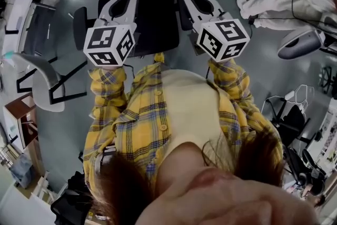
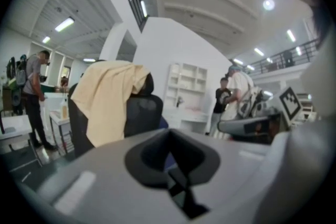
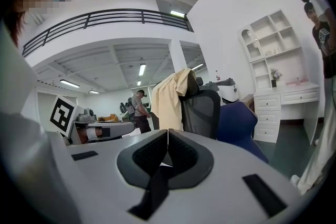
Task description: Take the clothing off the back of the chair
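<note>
A bright white hall with a grey floor [image 1: 73,113]. A black mesh office chair [image 3: 202,110] stands ahead, with a cream-yellow cloth garment [image 3: 169,99] draped over its back. The person's arms, in yellow plaid sleeves [image 1: 108,87], reach forward side by side. The left tool [image 2: 168,132] and the right tool [image 3: 167,134] each have their jaws pressed together on nothing, short of the chair.

We are in a big open lab workspace on 2 levels: a mezzanine railing [image 3: 105,18] runs above strip lights [image 3: 68,83], a white shelf unit [image 3: 273,44] tops drawers [image 3: 294,97], a mesh office chair [image 3: 202,107] stands on the grey floor [image 1: 63,129], and a person [image 2: 34,92] stands at a desk
</note>
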The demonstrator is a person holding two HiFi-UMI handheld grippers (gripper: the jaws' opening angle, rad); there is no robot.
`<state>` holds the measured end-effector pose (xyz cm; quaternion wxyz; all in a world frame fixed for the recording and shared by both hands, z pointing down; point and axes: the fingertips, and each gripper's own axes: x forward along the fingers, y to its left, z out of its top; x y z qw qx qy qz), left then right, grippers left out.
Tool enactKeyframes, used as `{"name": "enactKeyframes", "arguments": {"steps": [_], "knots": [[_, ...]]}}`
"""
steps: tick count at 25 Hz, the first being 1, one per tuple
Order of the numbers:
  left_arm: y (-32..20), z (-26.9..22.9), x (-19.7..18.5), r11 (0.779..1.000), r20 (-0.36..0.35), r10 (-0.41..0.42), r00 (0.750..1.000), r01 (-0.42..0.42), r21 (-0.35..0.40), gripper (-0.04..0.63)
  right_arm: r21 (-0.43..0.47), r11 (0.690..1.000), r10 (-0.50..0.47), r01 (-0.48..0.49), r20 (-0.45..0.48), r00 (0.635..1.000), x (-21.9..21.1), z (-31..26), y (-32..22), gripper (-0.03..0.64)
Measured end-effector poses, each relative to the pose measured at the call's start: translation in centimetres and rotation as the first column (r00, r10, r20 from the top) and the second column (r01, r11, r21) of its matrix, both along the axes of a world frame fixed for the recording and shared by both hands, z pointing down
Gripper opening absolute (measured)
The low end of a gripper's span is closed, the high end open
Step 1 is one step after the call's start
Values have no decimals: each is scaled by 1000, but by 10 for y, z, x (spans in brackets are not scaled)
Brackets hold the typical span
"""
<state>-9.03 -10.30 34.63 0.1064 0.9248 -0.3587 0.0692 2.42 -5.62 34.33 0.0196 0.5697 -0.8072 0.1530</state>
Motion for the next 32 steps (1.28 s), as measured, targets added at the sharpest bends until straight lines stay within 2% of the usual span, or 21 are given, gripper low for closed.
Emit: {"name": "enactKeyframes", "arguments": {"steps": [3, 11, 21, 32], "knots": [[-19, -2, -3, 999, 29, -7, 1000, 6, 33, 5, -3, 1000, -3, 3, 3, 1000, -3, -2, -14, 15], [-64, -21, 3, 996, 29, -23, 999, 21, 88, 6, 13, 1000, -9, 9, 6, 1000, 3, -18, -53, 15], [-117, -33, 30, 980, 76, -139, 987, 126, 155, 9, 43, 994, -99, 99, 20, 995, 26, -32, -106, 15], [-170, -50, 54, 950, 94, -252, 963, 228, 213, 81, 52, 978, -204, 203, 11, 979, 48, -38, -156, 15]]}}
